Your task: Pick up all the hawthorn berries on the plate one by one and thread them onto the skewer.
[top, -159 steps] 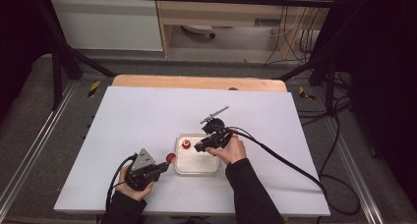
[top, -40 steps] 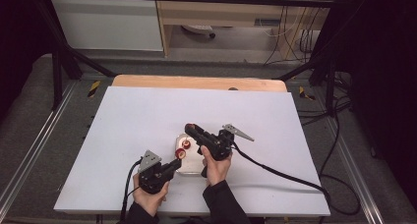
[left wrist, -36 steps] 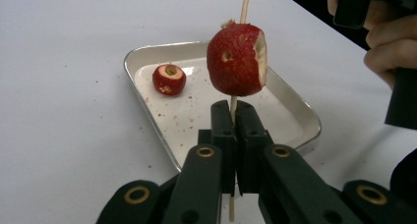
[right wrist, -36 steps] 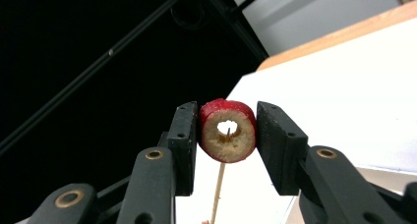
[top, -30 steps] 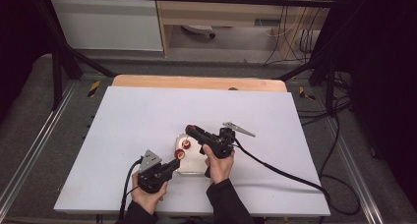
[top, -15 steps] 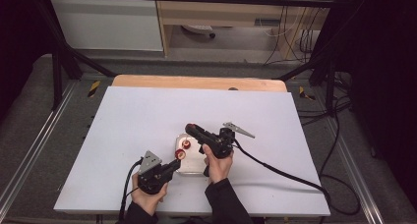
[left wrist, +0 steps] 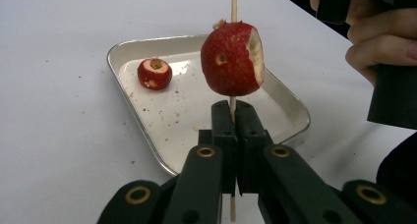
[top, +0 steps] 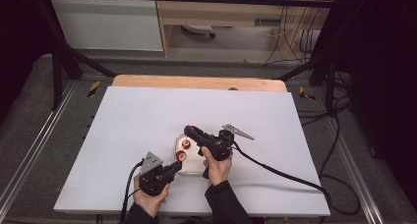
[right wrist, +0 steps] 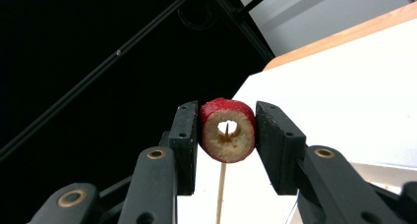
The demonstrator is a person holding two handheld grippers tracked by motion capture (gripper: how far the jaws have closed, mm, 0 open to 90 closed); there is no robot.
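My left gripper (left wrist: 235, 111) (top: 178, 162) is shut on a thin wooden skewer (left wrist: 234, 3) that stands upright. A cored red fruit (left wrist: 232, 59) (top: 180, 156) is threaded on it just above the jaws. My right gripper (right wrist: 227, 121) (top: 188, 130) is shut on a second cored red fruit (right wrist: 227, 129), held above the skewer. The skewer tip (right wrist: 222, 189) shows through that fruit's hole. A third red fruit (left wrist: 154, 73) (top: 187, 144) lies in the metal tray (left wrist: 290, 111) (top: 193, 166) below.
The tray sits on a white table top (top: 147, 116) with a wooden strip (top: 196, 82) at the far edge. Red crumbs dot the tray floor. Black cables (top: 275, 167) trail from both grippers toward the near edge.
Since 5.3 s ago my right gripper has swung from the tray's right side to point left over it, and my left gripper has come right to the tray. Over the last second, almost nothing moved.
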